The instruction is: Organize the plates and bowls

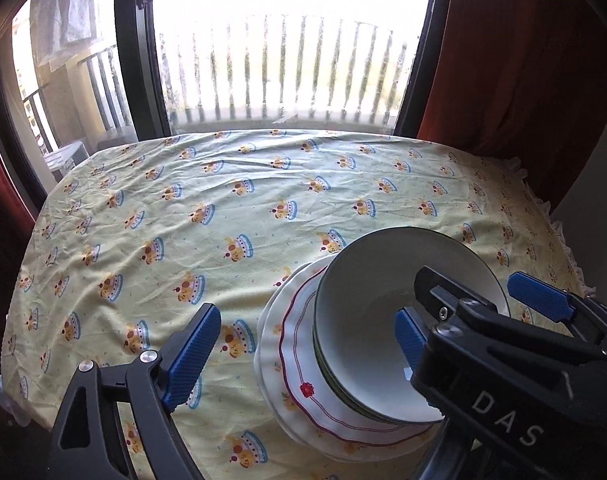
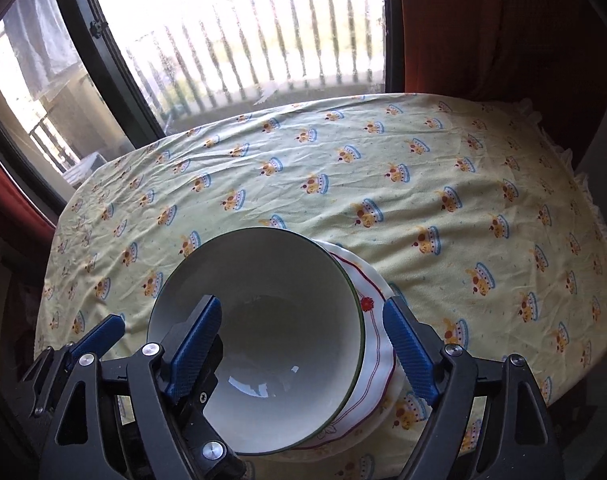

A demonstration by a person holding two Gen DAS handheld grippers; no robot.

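Both grippers (image 1: pixel 303 344) (image 2: pixel 303 348) gape empty over stacked bowls (image 2: pixel 263 320) on yellow tablecloth (image 1: pixel 263 200) by window (image 1: pixel 287 40).

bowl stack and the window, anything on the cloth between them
Nothing: in both wrist views the tablecloth is bare from the bowl stack on its plates back to the window.

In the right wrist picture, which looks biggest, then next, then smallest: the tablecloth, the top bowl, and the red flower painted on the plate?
1. Tablecloth, which spans nearly the whole picture.
2. Top bowl; it sits close to the camera, so it looks enlarged.
3. Red flower on the plate, by far the smallest.
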